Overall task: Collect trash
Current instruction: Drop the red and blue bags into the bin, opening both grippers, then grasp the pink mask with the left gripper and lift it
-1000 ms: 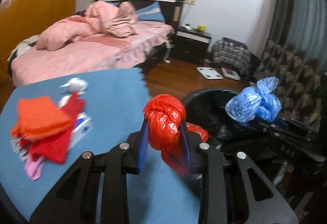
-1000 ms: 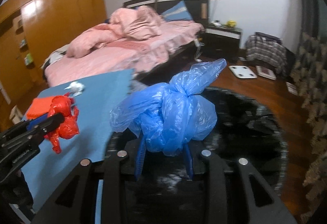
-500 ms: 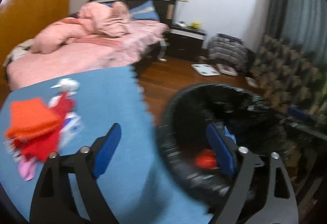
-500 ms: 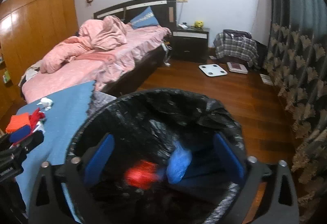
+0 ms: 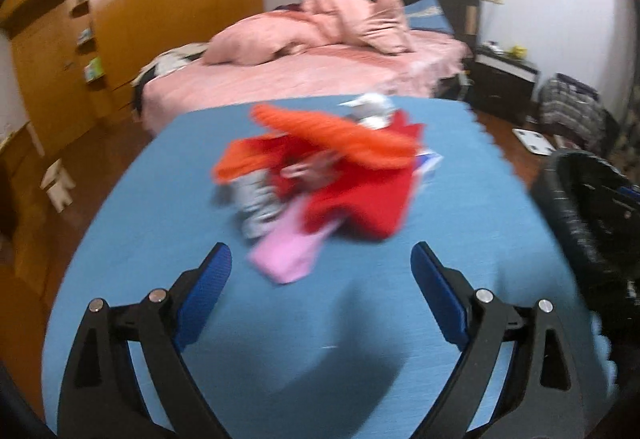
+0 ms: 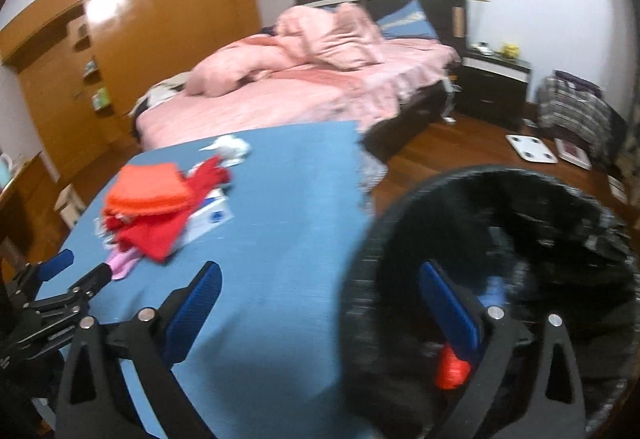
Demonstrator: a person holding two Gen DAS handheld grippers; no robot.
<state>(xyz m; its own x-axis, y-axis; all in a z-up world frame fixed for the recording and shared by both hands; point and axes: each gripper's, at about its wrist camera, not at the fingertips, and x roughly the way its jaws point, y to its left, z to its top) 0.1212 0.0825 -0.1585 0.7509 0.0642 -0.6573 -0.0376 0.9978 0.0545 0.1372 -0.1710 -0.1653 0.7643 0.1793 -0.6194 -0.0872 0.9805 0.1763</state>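
L wrist cam is aimed low over blue mat (image 5: 360,319) toward bed (image 5: 320,79). R wrist cam is set further right, bin (image 6: 400,239) close. Mat, bed are shared.

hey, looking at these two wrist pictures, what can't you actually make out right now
- Left wrist view: the pile of cloths and trash on the blue mat is motion-blurred; single items cannot be separated.
- Left wrist view: the black bin is cut off by the right edge; its contents are hidden.
- Right wrist view: the red bag in the bin is blurred and partly behind a gripper finger.
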